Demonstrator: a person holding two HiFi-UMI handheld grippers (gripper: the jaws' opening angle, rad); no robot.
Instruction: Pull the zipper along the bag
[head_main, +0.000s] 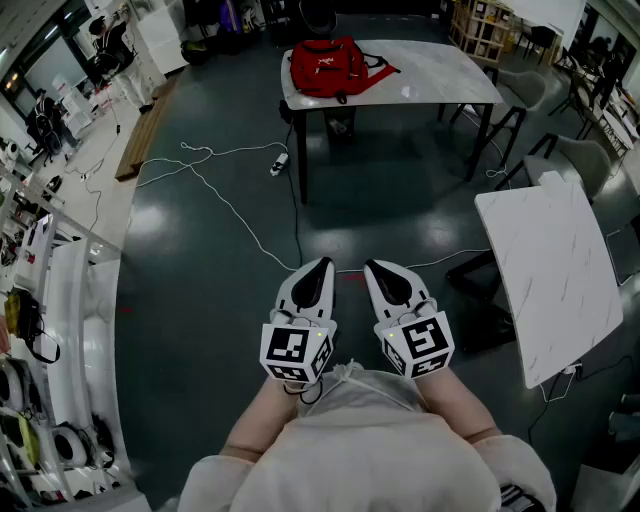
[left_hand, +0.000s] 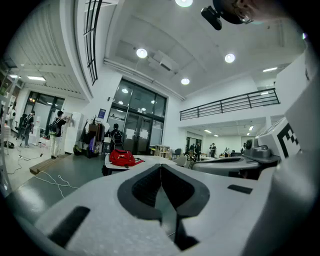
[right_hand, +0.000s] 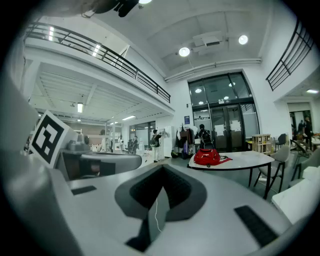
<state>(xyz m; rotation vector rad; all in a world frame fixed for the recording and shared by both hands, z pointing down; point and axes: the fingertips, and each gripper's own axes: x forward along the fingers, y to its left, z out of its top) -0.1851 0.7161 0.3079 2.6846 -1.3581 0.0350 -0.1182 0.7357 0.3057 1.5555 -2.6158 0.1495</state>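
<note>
A red bag (head_main: 327, 67) lies on the left end of a white marble table (head_main: 440, 72) far ahead of me, and shows small in the left gripper view (left_hand: 121, 158) and the right gripper view (right_hand: 208, 156). I hold both grippers close to my body over the dark floor, well short of that table. My left gripper (head_main: 322, 265) is shut, its tips meeting with nothing between them. My right gripper (head_main: 373, 266) is shut and empty too. The bag's zipper is too small to make out.
A second white table (head_main: 560, 270) stands tilted at my right, with chairs (head_main: 585, 160) behind it. White cables (head_main: 225, 195) trail across the dark floor ahead. Shelving and gear (head_main: 40, 290) line the left wall. People stand far off by the glass doors (right_hand: 202, 132).
</note>
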